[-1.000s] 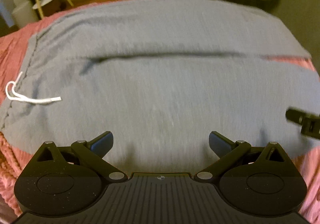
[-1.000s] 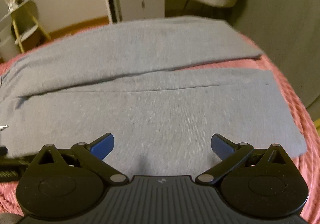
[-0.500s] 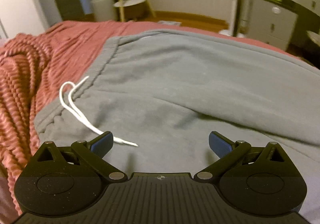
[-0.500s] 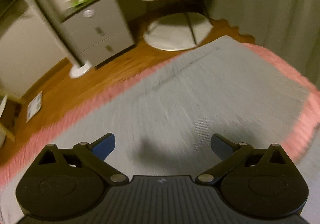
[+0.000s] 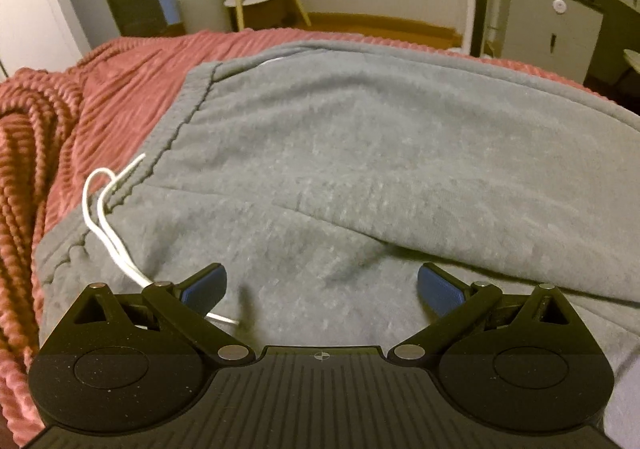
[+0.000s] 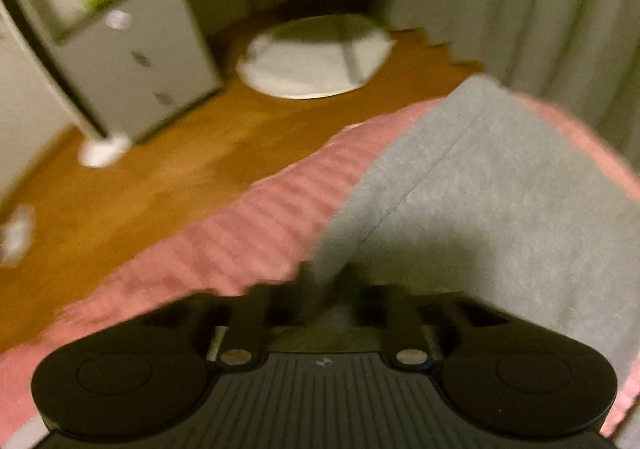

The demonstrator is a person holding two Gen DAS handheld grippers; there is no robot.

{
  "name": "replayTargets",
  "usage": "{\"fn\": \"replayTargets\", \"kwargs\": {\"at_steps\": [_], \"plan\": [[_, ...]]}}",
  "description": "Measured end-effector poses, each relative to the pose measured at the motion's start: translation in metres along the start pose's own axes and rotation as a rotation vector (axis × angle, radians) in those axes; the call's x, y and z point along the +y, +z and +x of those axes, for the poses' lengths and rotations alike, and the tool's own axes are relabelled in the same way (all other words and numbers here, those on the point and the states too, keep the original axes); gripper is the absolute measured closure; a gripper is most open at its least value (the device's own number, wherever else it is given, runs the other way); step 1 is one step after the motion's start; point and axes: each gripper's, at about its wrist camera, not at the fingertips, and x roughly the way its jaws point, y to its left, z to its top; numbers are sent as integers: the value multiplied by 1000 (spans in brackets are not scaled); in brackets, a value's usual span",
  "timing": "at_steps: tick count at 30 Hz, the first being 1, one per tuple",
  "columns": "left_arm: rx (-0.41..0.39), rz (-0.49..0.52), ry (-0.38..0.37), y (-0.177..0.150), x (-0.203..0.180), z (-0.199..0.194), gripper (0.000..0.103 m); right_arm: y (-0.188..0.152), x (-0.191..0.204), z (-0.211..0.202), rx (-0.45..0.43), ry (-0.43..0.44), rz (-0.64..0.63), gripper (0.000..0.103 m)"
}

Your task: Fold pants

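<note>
One pair of grey fleece pants (image 5: 360, 153), lying flat on a bed with a ribbed pink bedspread (image 5: 120, 81), one leg lapped over the other, stitched waistband at left; one white drawstring (image 5: 108, 225), looped, trailing over the waistband. Left claw (image 5: 322, 291): wide, over the cloth near the waist, gripping nothing. Right claw (image 6: 324, 293): closed, pinching the pants' hem corner at the bedspread edge.

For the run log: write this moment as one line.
left claw: open above waistband end | right claw: shut on pants edge | drawstring: loose | blanket: underneath
</note>
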Motion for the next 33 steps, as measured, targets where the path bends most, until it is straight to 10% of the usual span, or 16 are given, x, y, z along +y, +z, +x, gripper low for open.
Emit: {"fn": "replayTargets", "kwargs": {"at_steps": [8, 14, 19, 22, 26, 33], "plan": [[-152, -142, -48, -10, 26, -45, 0, -155, -138, -150, -165, 289, 48, 97], [-191, -162, -101, -21, 32, -61, 0, -299, -201, -168, 72, 260, -49, 103], [-87, -186, -169, -27, 37, -52, 0, -289, -185, -216, -131, 203, -201, 88], [-68, -196, -183, -31, 40, -45, 0, -277, -176, -231, -290, 186, -262, 12], [-56, -190, -190, -30, 41, -38, 0, -265, -139, -204, -429, 96, -346, 10], [-87, -153, -225, -12, 38, -33, 0, -278, -112, -150, -428, -100, -360, 10]]}}
